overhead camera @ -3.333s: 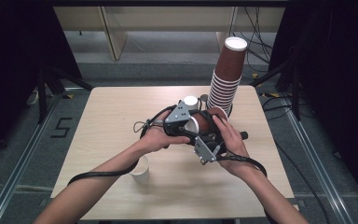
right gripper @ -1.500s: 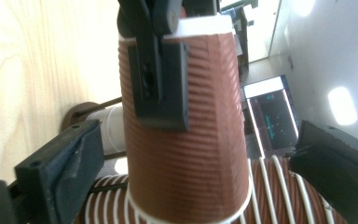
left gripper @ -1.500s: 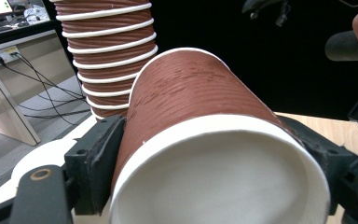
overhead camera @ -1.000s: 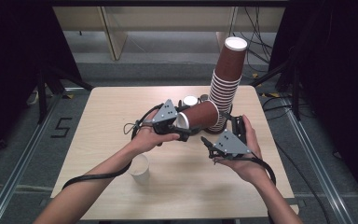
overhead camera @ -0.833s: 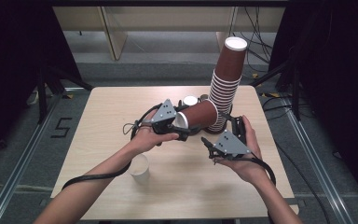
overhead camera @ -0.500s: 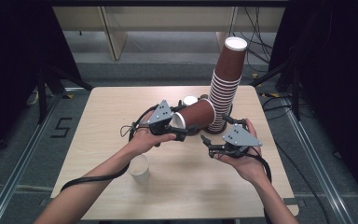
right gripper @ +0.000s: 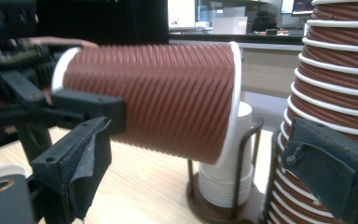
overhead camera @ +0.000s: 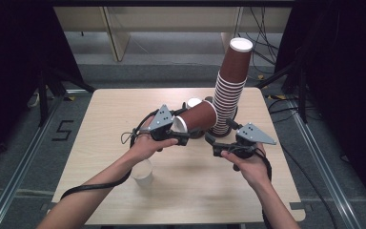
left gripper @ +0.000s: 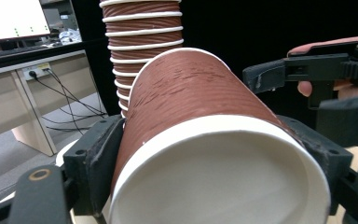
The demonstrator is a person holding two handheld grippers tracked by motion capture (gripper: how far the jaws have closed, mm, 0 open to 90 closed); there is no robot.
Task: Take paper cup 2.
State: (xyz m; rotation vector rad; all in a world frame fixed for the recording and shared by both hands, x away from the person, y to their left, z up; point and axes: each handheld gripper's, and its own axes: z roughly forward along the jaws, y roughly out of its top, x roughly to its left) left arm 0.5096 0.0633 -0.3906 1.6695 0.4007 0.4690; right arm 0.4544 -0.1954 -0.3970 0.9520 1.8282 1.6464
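So the left gripper (overhead camera: 180, 135) has its jaws clamped on both sides of a ribbed brown paper cup with a white rim (overhead camera: 198, 119), holding it on its side above the light wooden table (overhead camera: 105, 124), just beside the tall leaning stack of matching brown cups (overhead camera: 228, 93). The right gripper (overhead camera: 211, 141) sits close by with its jaws apart and nothing between them, though they've just been closing a bit. There's also a small white paper cup (overhead camera: 143, 172) standing near the left forearm, and a wire holder of white lids (right gripper: 223, 186) behind the held cup.

The tall cup stack (left gripper: 142, 51) runs off the top edge of the left gripper view, and the held cup (left gripper: 205, 140) hides its base.
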